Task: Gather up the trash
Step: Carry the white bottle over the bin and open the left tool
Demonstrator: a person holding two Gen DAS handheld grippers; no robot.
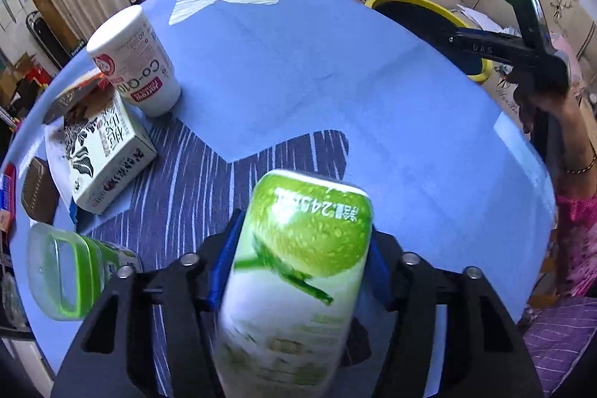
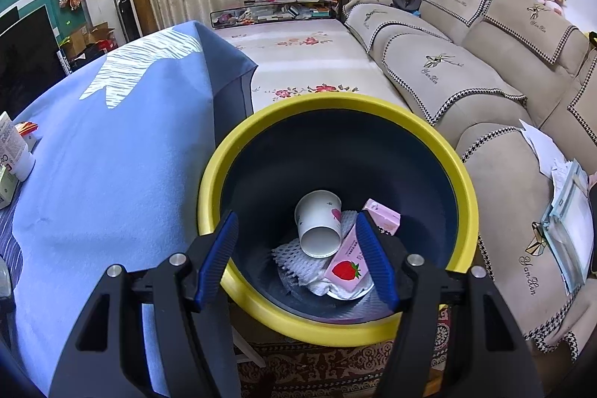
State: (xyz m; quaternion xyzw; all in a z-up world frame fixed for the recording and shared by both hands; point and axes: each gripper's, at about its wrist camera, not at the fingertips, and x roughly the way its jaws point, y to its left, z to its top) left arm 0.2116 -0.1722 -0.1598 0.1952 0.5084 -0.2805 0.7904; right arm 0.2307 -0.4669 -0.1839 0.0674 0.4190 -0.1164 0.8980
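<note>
Left gripper (image 1: 298,260) clenches a green drink carton (image 1: 298,267) above the surface (image 1: 335,81); right gripper (image 2: 298,256), fingers released, hovers over the bin (image 2: 335,327); carton's blurred tilt suggests slipping

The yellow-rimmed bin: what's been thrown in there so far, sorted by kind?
Looking into the bin:
Paper cups: 1
Pink strawberry cartons: 1
Small pink boxes: 1
White foam net wraps: 1
Total: 4 that I can make out; something white lies partly hidden underneath.
</note>
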